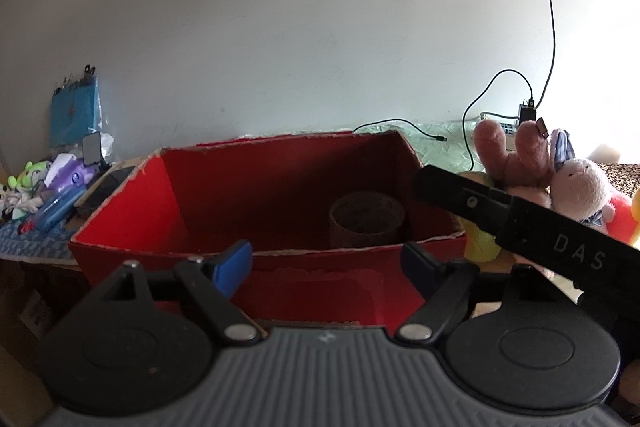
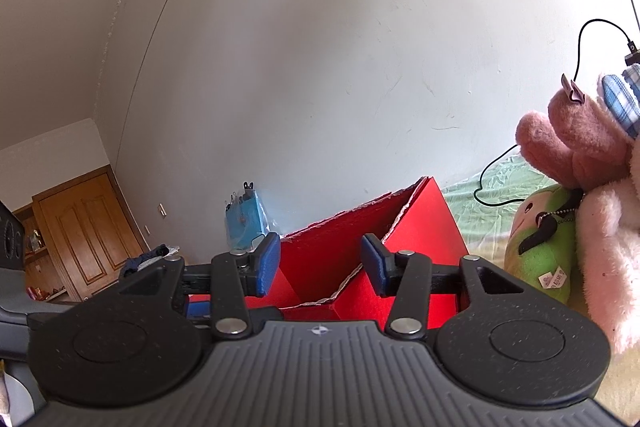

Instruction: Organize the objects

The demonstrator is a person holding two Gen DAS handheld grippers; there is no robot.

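A red cardboard box stands open in front of my left gripper, with a brown tape roll inside at its right. My left gripper is open and empty, just before the box's near wall. My right gripper is open and empty at the box's right corner; its black body crosses the left wrist view at right. A pile of plush toys lies right of the box: a pink one, a white-pink one and a green one.
A blue bag leans on the white wall at far left, above a heap of small toys and a blue case. Black cables run over the green cloth behind the box. A wooden door is at far left.
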